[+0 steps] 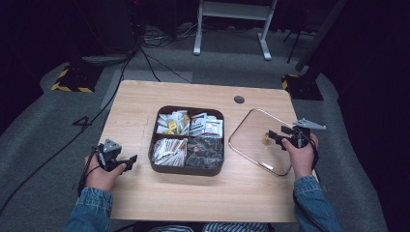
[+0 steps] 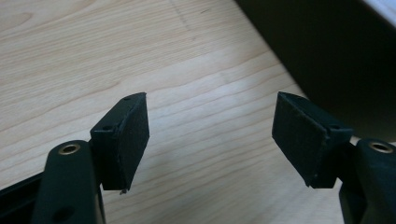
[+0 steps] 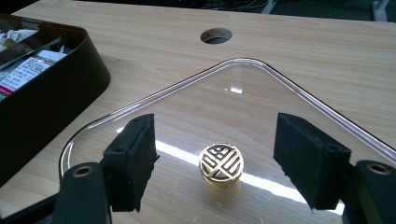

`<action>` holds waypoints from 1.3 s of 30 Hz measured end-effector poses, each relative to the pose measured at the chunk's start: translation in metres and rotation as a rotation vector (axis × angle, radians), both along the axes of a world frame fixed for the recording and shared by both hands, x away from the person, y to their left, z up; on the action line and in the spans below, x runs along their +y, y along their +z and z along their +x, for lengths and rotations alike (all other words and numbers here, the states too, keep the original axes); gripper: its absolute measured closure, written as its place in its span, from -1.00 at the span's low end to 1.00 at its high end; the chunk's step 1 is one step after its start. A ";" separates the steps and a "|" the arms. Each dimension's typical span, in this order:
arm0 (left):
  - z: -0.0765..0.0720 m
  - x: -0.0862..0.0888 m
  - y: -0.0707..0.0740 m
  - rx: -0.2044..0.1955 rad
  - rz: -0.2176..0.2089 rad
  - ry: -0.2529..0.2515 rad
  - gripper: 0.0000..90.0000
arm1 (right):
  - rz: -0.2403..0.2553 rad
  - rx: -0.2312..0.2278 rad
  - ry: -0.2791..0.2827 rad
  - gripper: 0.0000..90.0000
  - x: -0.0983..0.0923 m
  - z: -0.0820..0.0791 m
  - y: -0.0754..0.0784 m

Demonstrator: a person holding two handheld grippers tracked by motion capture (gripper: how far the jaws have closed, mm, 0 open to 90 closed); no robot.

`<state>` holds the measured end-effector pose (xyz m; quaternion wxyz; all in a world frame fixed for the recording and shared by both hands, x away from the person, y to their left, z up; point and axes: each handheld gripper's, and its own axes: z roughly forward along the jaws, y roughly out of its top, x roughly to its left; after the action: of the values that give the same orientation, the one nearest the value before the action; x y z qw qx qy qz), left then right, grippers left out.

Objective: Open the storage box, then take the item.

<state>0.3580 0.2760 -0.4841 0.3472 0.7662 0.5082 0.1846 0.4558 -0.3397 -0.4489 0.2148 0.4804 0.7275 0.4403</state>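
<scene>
Right gripper (image 3: 215,156) hovers with fingers spread wide either side of the gold knob (image 3: 221,163), gripping nothing, on the clear lid (image 3: 299,93) lying flat on the desk (image 1: 193,193) beside the dark box (image 1: 212,170), while the left gripper (image 2: 210,140) gapes empty.

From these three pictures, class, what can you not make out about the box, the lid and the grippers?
- Packets in the box: print too small, high view.
- Box: cut off by the frame edge, left gripper view.
- Lid: near edge hidden behind the right gripper.
- Left gripper: gap too small, high view.
</scene>
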 end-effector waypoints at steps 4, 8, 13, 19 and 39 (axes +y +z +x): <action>-0.002 -0.006 0.013 -0.024 -0.015 -0.010 -0.30 | -0.011 -0.017 0.011 -0.31 -0.004 -0.011 0.006; -0.004 -0.015 0.037 -0.084 -0.033 -0.052 -0.24 | -0.016 -0.025 0.015 -0.28 -0.007 -0.022 0.009; -0.004 -0.022 0.054 -0.088 -0.045 -0.071 -0.14 | -0.029 -0.020 0.037 -0.27 -0.001 -0.027 0.008; 0.001 -0.035 0.059 -0.068 -0.047 -0.066 -0.01 | -0.045 -0.005 0.066 -0.27 0.011 -0.026 0.004; 0.011 -0.090 0.038 -0.033 0.102 -0.199 0.40 | -0.060 -0.015 0.116 -0.27 0.024 -0.029 0.006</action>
<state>0.3693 0.1859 -0.4461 0.3325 0.8265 0.4138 0.1873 0.4263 -0.3159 -0.4426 0.2087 0.4276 0.7652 0.4337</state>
